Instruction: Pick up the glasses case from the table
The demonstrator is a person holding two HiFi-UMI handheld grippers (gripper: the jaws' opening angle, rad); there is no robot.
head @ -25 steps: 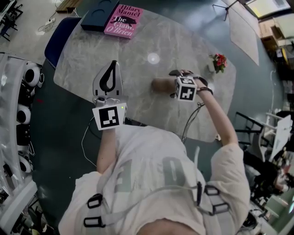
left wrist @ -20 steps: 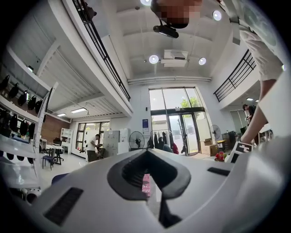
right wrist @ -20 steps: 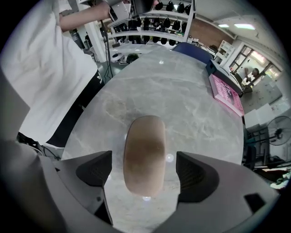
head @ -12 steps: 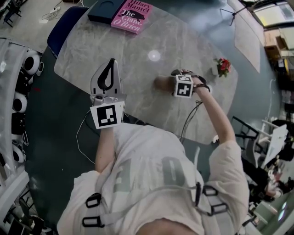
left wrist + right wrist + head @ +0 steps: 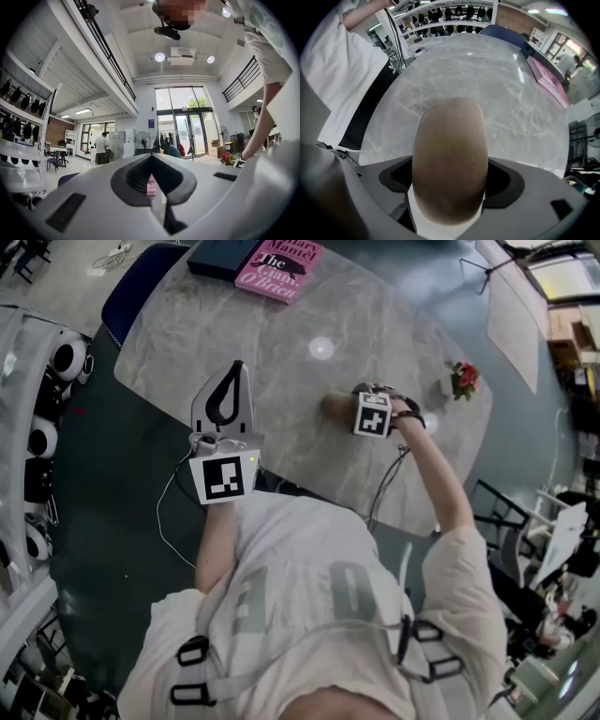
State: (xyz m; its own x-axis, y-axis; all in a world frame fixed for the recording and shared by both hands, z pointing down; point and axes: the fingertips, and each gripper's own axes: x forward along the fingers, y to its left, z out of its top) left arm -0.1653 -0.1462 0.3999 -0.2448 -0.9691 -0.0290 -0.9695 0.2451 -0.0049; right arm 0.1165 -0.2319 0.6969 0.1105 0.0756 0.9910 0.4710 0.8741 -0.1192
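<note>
A: What's hidden?
B: Head view: the near end of the glasses case (image 5: 334,407) sits behind a marker cube (image 5: 372,415), so only the brown far end shows. The pink book (image 5: 281,263) and dark box (image 5: 216,257) are cut off by the top edge. I can't tell if the case is off the table or resting on it.

A: Surface, room?
B: Grey marbled table (image 5: 272,343) with rounded corners. There are small red flowers (image 5: 463,379) near its right edge, a blue chair (image 5: 139,296) at the upper left of the frame, and white shelving (image 5: 37,427) down the left side. The left gripper view shows a tall ceiling with round lights, glass doors in the centre, and a person (image 5: 100,148) standing far off at the left.

A: Grippers?
B: On the right gripper (image 5: 451,174), the jaws are clamped on the case, one on each side. Its rounded brown end sticks out over the table. On the left gripper (image 5: 235,367), the jaws are together with nothing in them. It's above the table's near left edge, well apart from the case. A sliver of the pink book shows through its slot.
</note>
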